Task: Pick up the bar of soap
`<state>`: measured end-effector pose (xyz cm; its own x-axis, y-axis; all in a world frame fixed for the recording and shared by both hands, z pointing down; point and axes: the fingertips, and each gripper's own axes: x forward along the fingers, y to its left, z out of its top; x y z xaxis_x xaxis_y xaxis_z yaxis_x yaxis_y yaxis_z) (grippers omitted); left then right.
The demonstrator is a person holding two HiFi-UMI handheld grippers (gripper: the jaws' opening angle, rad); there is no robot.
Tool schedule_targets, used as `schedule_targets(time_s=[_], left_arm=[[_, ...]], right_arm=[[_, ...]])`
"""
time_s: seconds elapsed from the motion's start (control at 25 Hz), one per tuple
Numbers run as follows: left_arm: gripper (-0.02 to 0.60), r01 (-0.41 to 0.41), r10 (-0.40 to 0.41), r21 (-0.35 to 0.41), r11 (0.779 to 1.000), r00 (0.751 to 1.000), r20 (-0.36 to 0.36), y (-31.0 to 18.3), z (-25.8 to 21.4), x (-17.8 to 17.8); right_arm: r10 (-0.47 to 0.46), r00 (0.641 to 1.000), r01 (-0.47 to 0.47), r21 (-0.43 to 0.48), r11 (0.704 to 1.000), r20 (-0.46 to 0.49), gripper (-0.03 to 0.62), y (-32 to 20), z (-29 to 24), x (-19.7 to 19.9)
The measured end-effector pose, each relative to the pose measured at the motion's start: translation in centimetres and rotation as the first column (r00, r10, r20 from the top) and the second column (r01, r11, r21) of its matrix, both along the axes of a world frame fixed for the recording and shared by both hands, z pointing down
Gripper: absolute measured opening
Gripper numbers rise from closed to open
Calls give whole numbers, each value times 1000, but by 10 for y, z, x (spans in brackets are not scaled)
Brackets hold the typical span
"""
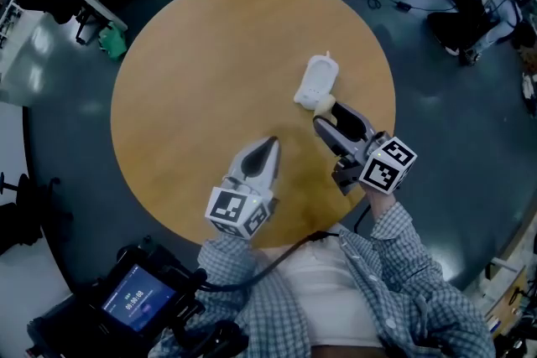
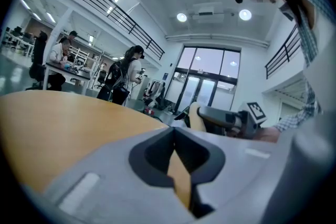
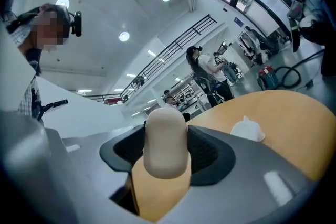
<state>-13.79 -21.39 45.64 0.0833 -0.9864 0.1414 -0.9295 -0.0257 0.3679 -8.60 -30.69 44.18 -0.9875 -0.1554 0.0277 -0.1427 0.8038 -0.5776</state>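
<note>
Round wood counter (image 1: 185,80), open hall behind. L hand-held gripper (image 1: 269,145) clenched, empty, low over counter. R hand-held gripper (image 1: 325,115) grasps bar of soap (image 1: 324,103), just beside white soap dish (image 1: 317,80). Best: steady squeeze, lift w/o tilting, soap's prob. slippery.

Beige soap (image 3: 166,139), white dish (image 1: 316,81), plain tan table (image 1: 210,80).

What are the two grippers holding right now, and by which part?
The right gripper clamps the beige rounded bar of soap between its jaws, gripped across two opposite sides. The left gripper, jaws together, holds nothing.
</note>
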Motion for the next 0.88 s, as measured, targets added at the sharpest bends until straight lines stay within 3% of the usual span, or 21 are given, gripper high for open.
schedule_targets(time_s=[0.28,0.88], left_arm=[[-2,6,-6,-15,1000,1000,12,5,3,-3],[-2,-15,15,-3,1000,1000,27,0,2,2]], right_arm=[[75,994,-70,-74,995,73,258,0,-9,12],[97,992,-92,-63,994,84,258,-1,-14,18]])
